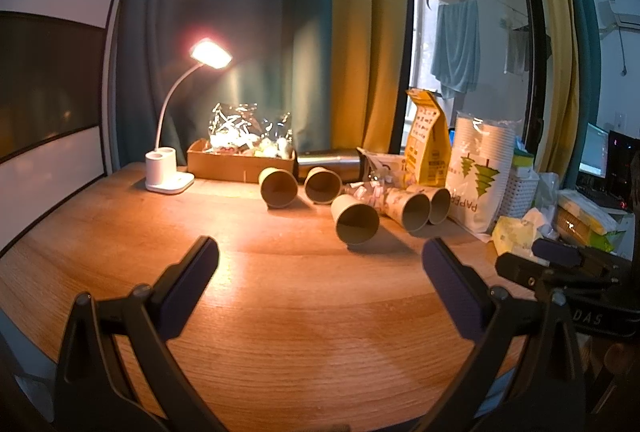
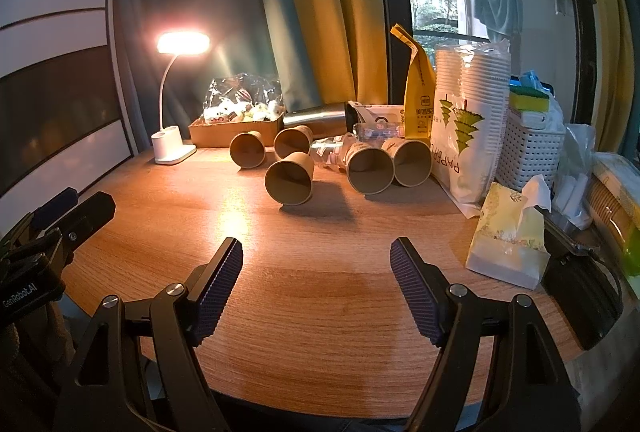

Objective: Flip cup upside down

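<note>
Several brown paper cups lie on their sides on the wooden table (image 1: 280, 312), mouths towards me. The nearest cup (image 1: 356, 220) shows in the right wrist view too (image 2: 289, 179). Others lie behind it, at the left (image 1: 278, 187) (image 2: 247, 150) and at the right (image 1: 412, 210) (image 2: 370, 169). My left gripper (image 1: 320, 264) is open and empty, well short of the cups. My right gripper (image 2: 316, 260) is open and empty, also short of them. Each gripper shows at the edge of the other's view: the right one (image 1: 532, 260), the left one (image 2: 76, 206).
A lit desk lamp (image 1: 172, 168) and a cardboard box (image 1: 240, 164) stand at the back left. A steel flask (image 2: 316, 118), a yellow bag (image 2: 418, 100), a pack of paper cups (image 2: 468, 136), a white basket (image 2: 532, 156) and a tissue pack (image 2: 508, 236) crowd the right side.
</note>
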`<act>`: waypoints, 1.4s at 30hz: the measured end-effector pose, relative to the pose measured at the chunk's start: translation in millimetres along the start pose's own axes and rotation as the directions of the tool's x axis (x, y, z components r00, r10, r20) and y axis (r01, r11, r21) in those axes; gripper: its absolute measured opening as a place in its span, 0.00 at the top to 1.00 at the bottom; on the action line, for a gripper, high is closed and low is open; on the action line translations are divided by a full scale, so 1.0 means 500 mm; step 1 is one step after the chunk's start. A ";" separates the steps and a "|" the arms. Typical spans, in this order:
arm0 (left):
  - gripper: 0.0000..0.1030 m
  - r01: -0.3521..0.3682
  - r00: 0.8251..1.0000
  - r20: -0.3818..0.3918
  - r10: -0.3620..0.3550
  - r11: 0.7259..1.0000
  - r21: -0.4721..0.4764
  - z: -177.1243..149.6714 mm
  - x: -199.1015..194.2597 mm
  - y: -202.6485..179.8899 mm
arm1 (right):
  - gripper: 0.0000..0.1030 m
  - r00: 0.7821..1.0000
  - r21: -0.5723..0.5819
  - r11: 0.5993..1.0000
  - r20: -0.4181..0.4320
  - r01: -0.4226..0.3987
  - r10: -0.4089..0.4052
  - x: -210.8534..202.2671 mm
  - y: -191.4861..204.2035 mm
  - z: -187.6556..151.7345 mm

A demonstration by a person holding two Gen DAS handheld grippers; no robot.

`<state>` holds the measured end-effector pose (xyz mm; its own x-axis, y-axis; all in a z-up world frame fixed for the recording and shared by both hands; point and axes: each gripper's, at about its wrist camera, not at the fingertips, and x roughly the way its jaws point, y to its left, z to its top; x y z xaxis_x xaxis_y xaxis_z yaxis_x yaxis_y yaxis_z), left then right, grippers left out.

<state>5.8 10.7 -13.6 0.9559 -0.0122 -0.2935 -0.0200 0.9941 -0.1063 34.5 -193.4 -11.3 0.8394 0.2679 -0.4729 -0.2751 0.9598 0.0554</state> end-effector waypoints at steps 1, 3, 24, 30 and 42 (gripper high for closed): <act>0.00 0.001 1.000 -0.001 -0.001 1.000 0.000 0.000 0.000 0.000 | 0.23 1.000 0.000 1.000 -0.001 0.000 0.000 0.000 0.000 0.000; 0.00 0.001 1.000 0.000 -0.001 1.000 0.000 0.000 -0.001 0.000 | 0.23 1.000 0.000 1.000 0.000 0.000 0.000 0.000 -0.001 0.000; 0.00 0.001 1.000 -0.001 -0.001 1.000 -0.001 0.001 0.000 0.001 | 0.23 1.000 0.002 1.000 -0.001 -0.001 0.001 0.001 0.000 0.000; 0.00 0.000 1.000 0.000 0.000 1.000 0.000 0.001 0.000 0.001 | 0.23 1.000 0.002 1.000 0.000 -0.002 0.002 0.001 -0.001 -0.001; 0.00 0.015 1.000 -0.020 -0.014 0.999 0.048 0.015 0.027 -0.010 | 0.23 1.000 -0.005 1.000 -0.017 -0.004 0.004 0.024 -0.017 0.020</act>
<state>20.8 6.3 -9.7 0.9500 -0.0283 -0.3111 0.0085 0.9979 -0.0648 51.6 -197.2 -8.8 0.8300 0.2705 -0.4878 -0.2810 0.9582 0.0532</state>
